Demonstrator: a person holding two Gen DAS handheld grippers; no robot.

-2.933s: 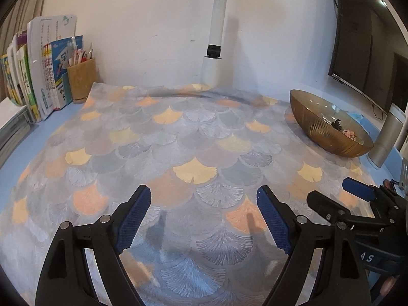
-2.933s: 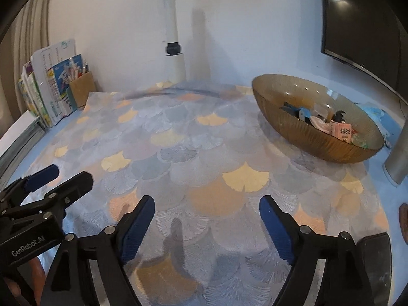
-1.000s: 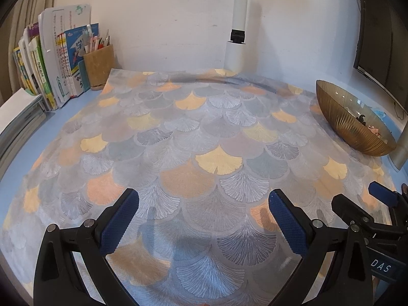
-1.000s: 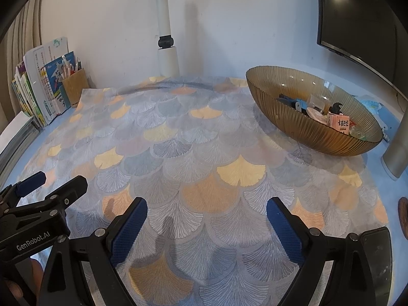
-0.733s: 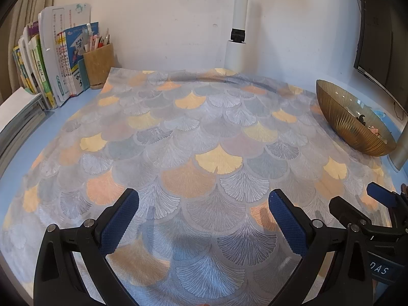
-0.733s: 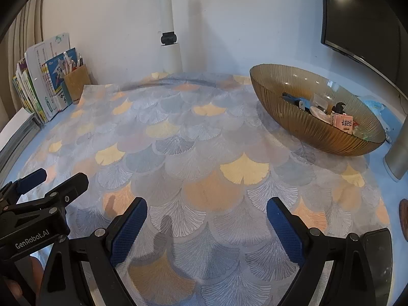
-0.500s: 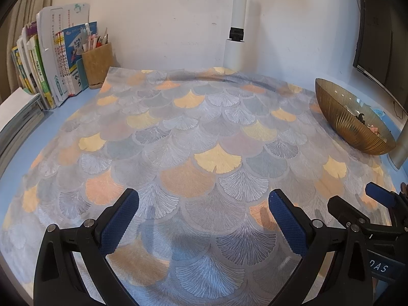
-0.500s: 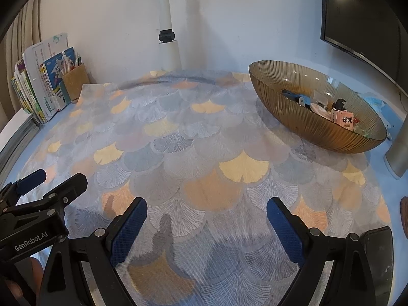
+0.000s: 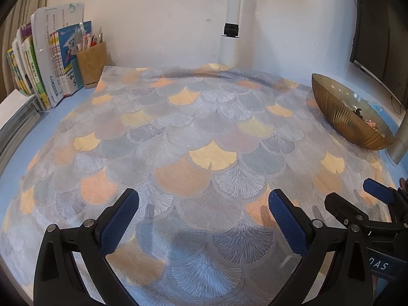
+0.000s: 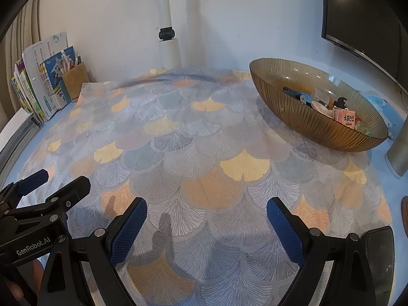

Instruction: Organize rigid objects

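Observation:
A ribbed amber glass bowl (image 10: 316,112) (image 9: 349,117) sits at the right of a fan-patterned cloth (image 10: 204,153) (image 9: 191,140). Inside it lie several small items: a blue piece (image 10: 298,97), a clear packet (image 10: 321,99), a black clip (image 10: 341,101) and an orange-and-white carton (image 10: 344,117). My right gripper (image 10: 207,218) stands open over bare cloth, well short of the bowl. Beside it on the left, my left gripper (image 9: 202,210) (image 10: 54,178) is also open with nothing between its blue-padded fingers. In the left wrist view the right gripper (image 9: 357,196) shows at the right edge.
Upright books (image 9: 48,71) and a wooden pen holder (image 9: 91,63) stand at the back left. A white pole (image 9: 230,25) rises at the back wall. A dark monitor (image 10: 362,10) hangs at the right, with a grey cylinder (image 10: 400,150) below it. A black object (image 10: 380,250) lies at the near right.
Both views shifted only slightly over the last second; both grippers stayed open and empty. Compared with about three seconds ago, both cameras have pulled back and show more of the cloth.

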